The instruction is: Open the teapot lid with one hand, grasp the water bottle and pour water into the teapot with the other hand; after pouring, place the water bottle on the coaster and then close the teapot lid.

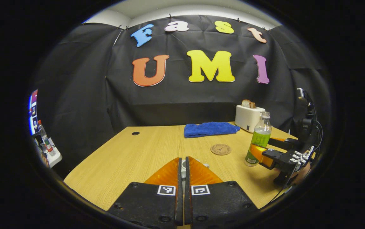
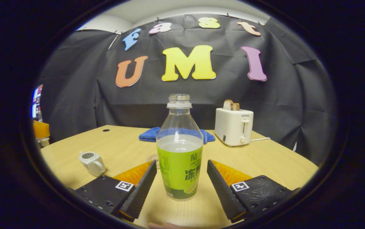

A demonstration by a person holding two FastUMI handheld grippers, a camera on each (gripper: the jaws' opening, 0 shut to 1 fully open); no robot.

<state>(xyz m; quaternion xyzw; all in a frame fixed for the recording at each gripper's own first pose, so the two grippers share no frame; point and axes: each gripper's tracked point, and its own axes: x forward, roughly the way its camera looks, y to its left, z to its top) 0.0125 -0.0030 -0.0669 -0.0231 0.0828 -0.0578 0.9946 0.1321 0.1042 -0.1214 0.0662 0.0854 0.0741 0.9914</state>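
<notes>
Wooden table (image 1: 131, 159) carries everything, and we read the layout as staged for a two-hand pour. At the back stand the toaster (image 2: 233, 127) and a blue cloth (image 1: 209, 129), both well clear of the work area and not part of the task.

Water bottle (image 2: 179, 149) stands upright on the table, uncapped as far as we can tell and about half full. It sits right between the fingers of the right gripper (image 2: 181, 162). The fingers are spread, one on each side of the label, and we see a gap on both sides, so no squeeze yet. They are lined up low on the body, probably for a firm hold when tipping.

Teapot (image 2: 91, 163) sits on the table off to the bottle's left in the right gripper view, with its top open, ready for water.

Coaster (image 1: 220, 149) lies flat and bare, just beside the bottle, so the put-down after pouring is short.

Left gripper (image 1: 183, 168) has its fingers pressed nearly together on a small pale piece, which we take to be the teapot lid (image 1: 184, 166). It is held off the pot so the mouth is free.

Step in hand, by our judgement: lid off, bottle grasp about to close.
</notes>
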